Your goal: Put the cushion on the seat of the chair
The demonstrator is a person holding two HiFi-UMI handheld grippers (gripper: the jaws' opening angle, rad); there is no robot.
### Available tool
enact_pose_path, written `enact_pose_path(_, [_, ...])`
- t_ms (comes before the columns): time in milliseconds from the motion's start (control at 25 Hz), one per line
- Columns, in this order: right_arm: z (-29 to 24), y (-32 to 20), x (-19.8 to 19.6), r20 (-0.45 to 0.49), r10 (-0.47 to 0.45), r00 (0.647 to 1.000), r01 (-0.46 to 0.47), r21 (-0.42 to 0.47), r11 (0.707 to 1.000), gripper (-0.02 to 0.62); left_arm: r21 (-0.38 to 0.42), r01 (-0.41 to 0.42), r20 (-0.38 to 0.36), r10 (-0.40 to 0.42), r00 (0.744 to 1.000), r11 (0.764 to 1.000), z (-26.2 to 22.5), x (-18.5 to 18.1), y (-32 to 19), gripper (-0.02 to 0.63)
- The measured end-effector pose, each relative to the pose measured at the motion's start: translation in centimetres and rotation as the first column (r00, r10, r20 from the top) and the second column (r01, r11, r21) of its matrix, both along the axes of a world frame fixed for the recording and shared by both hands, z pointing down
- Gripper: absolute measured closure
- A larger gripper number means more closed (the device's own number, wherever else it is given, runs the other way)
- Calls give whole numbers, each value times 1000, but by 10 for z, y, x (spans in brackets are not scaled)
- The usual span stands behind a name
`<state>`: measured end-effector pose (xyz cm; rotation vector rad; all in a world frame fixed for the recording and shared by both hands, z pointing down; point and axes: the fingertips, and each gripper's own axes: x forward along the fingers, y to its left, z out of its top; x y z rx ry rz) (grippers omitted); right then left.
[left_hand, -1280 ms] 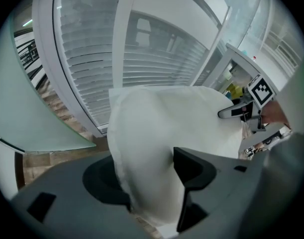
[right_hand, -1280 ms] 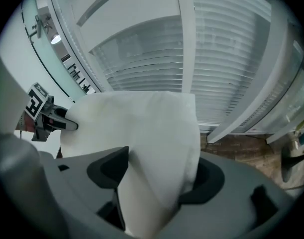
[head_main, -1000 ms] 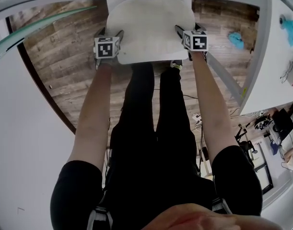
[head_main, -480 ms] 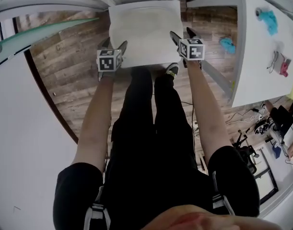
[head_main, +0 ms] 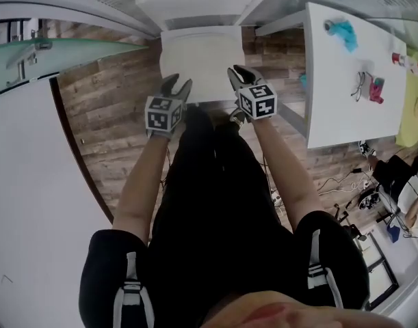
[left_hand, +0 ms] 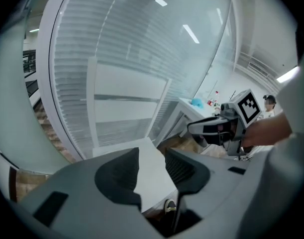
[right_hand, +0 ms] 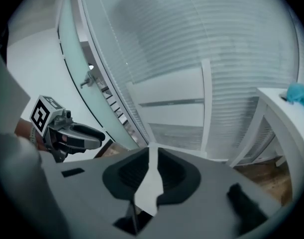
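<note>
Left gripper view shows the left gripper (left_hand: 152,156) with its jaws apart. They have just been closing, and nothing is between them; only the white seat shows through the gap. Right gripper view shows the right gripper (right_hand: 152,153) narrowed to a thin slit. It too has just been closing on nothing, and its pads are not quite touching.

Head view puts both grippers side by side, pointing forward and down. The cushion (head_main: 198,63) lies beyond and below their tips, clear of both, flat on the seat of the white chair (head_main: 195,7). It appears to sit square to the seat edges, so I judge the placing done.

The cushion looks like a thin white pad, probably light and soft. It would likely sag in the middle if lifted by one edge. Any straightening is best done by pinching its two side edges, one gripper on each, near the front corners closest to the tips.

Out to the right gripper's side stands a white table (head_main: 345,108). Wooden floor (head_main: 106,108) lies under everything.
</note>
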<state>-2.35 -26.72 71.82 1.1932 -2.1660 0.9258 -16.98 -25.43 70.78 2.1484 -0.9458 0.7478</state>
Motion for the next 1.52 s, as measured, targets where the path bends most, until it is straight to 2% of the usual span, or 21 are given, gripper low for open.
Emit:
enact_pose_path(40, [-20, 1, -3, 12, -10, 1000, 10, 35, 999, 550, 21, -2, -10, 2, 1000, 1000, -18, 6, 3, 445])
enact_pose_path(80, [-40, 3, -5, 23, -24, 999, 22, 69, 997, 565, 43, 0, -20, 1, 1000, 999, -36, 11, 5, 469])
enact_pose_path(200, [-95, 7, -13, 58, -71, 996, 61, 152, 986, 578, 108, 13, -53, -7, 999, 994, -87, 26, 9, 545])
enact_pose_path(320, [-144, 12, -19, 83, -120, 989, 100, 215, 971, 580, 173, 21, -73, -8, 997, 985, -131, 37, 13, 585])
enact_pose_path(680, [-265, 33, -22, 95, -217, 972, 170, 353, 920, 580, 294, 42, -137, -1, 991, 955, -246, 53, 24, 595])
enact_pose_path(960, [-358, 59, -24, 120, -243, 963, 151, 510, 847, 580, 453, 37, -196, 59, 979, 891, -347, 65, 47, 594])
enact_pose_path(1120, [-395, 71, -30, 121, -274, 954, 155, 584, 797, 580, 545, 26, -186, 90, 978, 838, -384, 65, 57, 595])
enact_pose_path(1240, [-411, 76, -31, 112, -289, 951, 158, 625, 764, 580, 598, 25, -176, 101, 979, 801, -400, 67, 61, 595])
enact_pose_path(1520, [-416, 74, -35, 102, -299, 949, 159, 662, 733, 580, 651, 26, -194, 133, 972, 758, -408, 65, 64, 595])
